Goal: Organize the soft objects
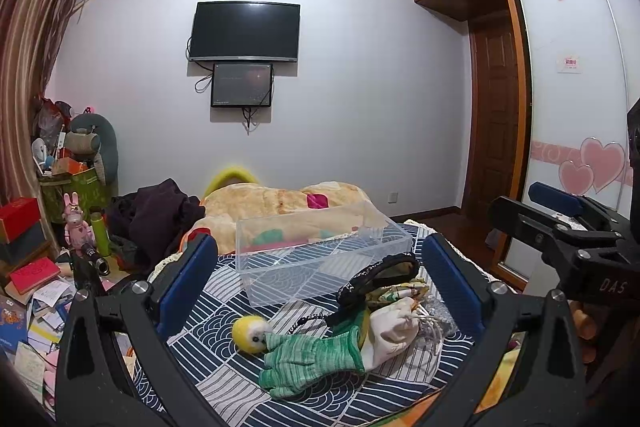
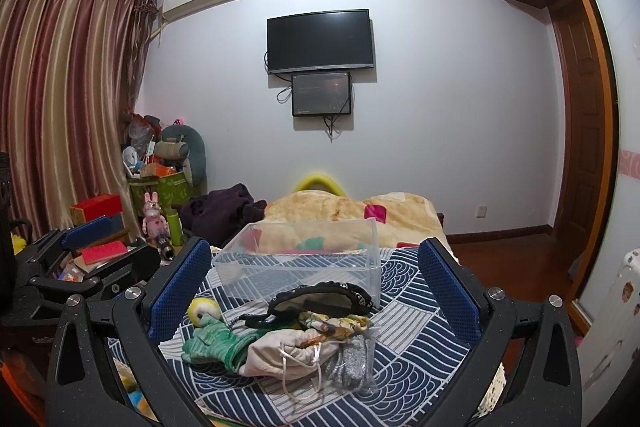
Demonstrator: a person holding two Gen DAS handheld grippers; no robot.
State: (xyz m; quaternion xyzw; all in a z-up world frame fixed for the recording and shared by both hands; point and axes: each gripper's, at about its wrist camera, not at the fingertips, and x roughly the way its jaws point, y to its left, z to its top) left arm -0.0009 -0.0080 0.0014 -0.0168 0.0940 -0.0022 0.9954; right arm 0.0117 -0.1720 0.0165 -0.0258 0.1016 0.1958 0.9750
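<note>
A pile of soft things lies on the blue-and-white patterned bedspread (image 1: pixel 224 315): a green knit glove (image 1: pixel 308 355), a yellow felt ball (image 1: pixel 250 333), a white drawstring pouch (image 1: pixel 394 331), a black headband (image 1: pixel 380 277) and a grey glove (image 2: pixel 350 359). A clear plastic box (image 1: pixel 320 251) stands empty behind them; it also shows in the right wrist view (image 2: pixel 304 263). My left gripper (image 1: pixel 316 275) is open above the pile, holding nothing. My right gripper (image 2: pixel 316 279) is open too, over the same pile (image 2: pixel 280 335).
A tan blanket (image 1: pixel 280 203) and dark clothes (image 1: pixel 156 219) lie at the far end of the bed. Books, boxes and toys clutter the left side (image 1: pixel 40 267). A wardrobe (image 1: pixel 572 87) stands on the right. The right gripper's body (image 1: pixel 572 239) shows in the left wrist view.
</note>
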